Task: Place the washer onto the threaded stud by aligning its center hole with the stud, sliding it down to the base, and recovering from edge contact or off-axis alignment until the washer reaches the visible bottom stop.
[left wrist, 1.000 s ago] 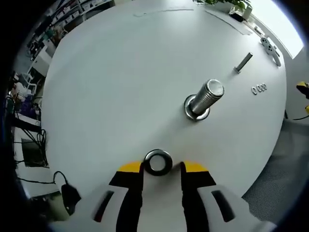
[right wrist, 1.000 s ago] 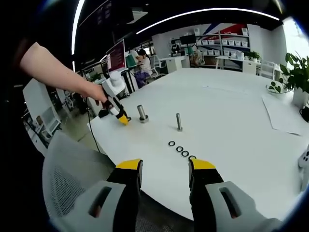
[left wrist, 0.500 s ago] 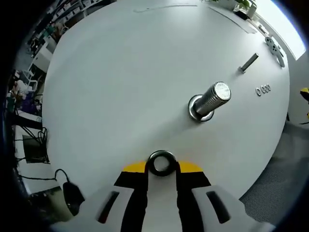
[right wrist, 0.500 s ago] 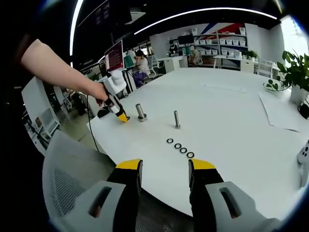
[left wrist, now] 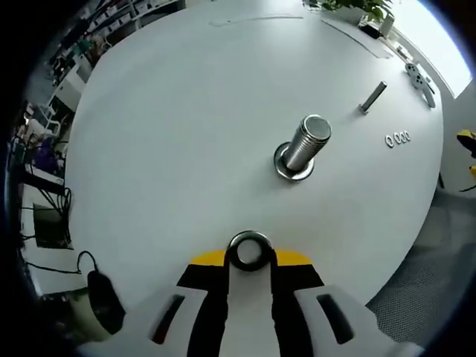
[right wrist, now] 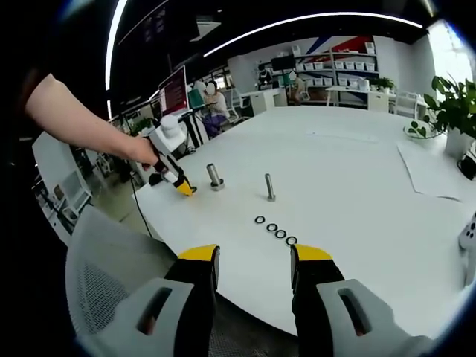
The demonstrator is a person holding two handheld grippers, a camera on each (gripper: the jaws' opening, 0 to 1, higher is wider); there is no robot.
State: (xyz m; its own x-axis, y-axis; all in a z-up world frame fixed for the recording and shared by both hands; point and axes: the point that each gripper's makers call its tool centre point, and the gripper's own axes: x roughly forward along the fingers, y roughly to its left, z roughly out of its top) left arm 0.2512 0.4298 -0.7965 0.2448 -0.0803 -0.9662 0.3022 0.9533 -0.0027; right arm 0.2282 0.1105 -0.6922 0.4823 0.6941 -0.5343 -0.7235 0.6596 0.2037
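In the left gripper view my left gripper point(left wrist: 249, 257) is shut on a steel washer point(left wrist: 249, 251), held just above the white table point(left wrist: 178, 126). The thick threaded stud point(left wrist: 303, 146) stands upright on its round base, ahead and a little to the right. In the right gripper view my right gripper point(right wrist: 253, 254) is open with nothing between its jaws, hovering over the table's near edge. That view also has the left gripper point(right wrist: 176, 182) at the far left, held by a person's hand next to the thick stud point(right wrist: 214, 176).
A thinner stud point(right wrist: 269, 187) stands mid-table, with a row of several loose washers point(right wrist: 275, 231) in front of it. A grey mesh chair point(right wrist: 111, 268) sits below the table edge. Potted plants point(right wrist: 450, 119) and paper sheets lie at the far right.
My left gripper closed on the washer between the earliest frame and half a second ago. Since then the left view has shifted slightly, the stud now sitting nearer the centre. The right gripper barely moved.
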